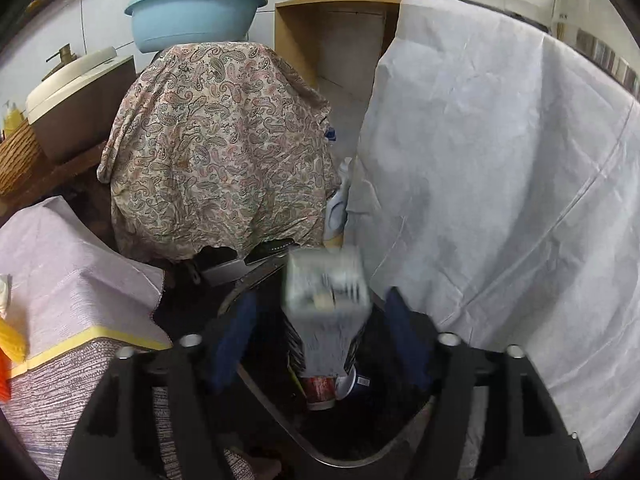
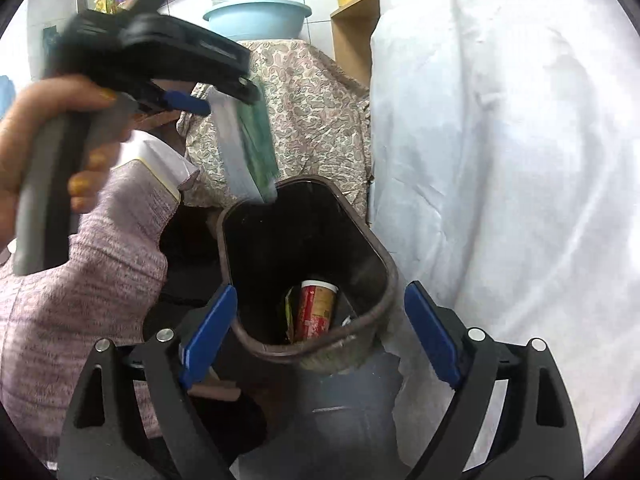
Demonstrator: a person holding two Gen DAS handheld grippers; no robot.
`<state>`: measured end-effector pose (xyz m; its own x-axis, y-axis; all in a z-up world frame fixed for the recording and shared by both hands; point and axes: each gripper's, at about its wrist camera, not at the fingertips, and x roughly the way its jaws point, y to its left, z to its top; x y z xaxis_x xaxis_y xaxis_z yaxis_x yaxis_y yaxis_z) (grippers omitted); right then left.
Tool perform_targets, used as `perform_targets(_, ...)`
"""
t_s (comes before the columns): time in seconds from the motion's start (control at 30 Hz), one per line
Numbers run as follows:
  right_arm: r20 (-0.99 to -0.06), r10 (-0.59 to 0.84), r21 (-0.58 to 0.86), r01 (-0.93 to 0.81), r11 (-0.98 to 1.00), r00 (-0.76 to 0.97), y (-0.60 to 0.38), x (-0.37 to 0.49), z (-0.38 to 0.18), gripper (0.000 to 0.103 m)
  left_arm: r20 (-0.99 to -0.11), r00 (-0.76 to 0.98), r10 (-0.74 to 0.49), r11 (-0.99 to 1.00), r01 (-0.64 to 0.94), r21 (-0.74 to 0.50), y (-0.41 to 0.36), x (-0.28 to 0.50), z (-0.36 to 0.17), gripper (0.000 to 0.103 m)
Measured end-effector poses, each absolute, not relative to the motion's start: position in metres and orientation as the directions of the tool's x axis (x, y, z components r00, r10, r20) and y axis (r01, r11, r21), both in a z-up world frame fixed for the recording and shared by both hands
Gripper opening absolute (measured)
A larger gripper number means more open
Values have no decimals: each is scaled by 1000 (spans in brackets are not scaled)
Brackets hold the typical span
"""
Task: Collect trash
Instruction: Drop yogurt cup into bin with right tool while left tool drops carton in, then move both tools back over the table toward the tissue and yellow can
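White sheet point(image 2: 500, 160) fills right side, draped beside bin. Dark bin point(image 2: 384, 268) stands on floor between sheet and paisley cloth point(image 2: 312, 108). Carton point(image 2: 244, 148) (blurred, likely milk box) in mid-air above bin's far rim, touching neither pad of left gripper point(image 1: 320, 332), released. Right gripper point(image 2: 320, 340) spread wide, empty, over near rim. Red cup point(image 2: 316, 308) lies at bin bottom.

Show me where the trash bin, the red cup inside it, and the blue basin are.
trash bin point(image 2: 386, 268): right wrist view, on its brown rim at the right side.
red cup point(image 2: 316, 310): right wrist view, on its red printed side.
blue basin point(image 1: 192, 20): left wrist view, on its outer wall.
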<state>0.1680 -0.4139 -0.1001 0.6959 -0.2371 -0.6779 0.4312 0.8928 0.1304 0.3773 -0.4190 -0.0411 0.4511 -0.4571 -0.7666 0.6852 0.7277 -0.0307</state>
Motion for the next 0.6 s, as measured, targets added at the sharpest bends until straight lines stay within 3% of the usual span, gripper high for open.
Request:
perform_targets(0.03,-680,-237,126,428,895,694,-412,165,-100,86,-760,460,-459,729,684,-26,-417,375,-41,82)
perform_targets(0.27,-679,-234,135,431,892,696,-410,158,-94,86,-710,497,-499,731,681,-38,-384,363,-16,96)
perform_targets(0.6,-616,-170,152,328,932,769,-371,174,-56,88,-581,655,-482,796,605,21,-231,322,30,98)
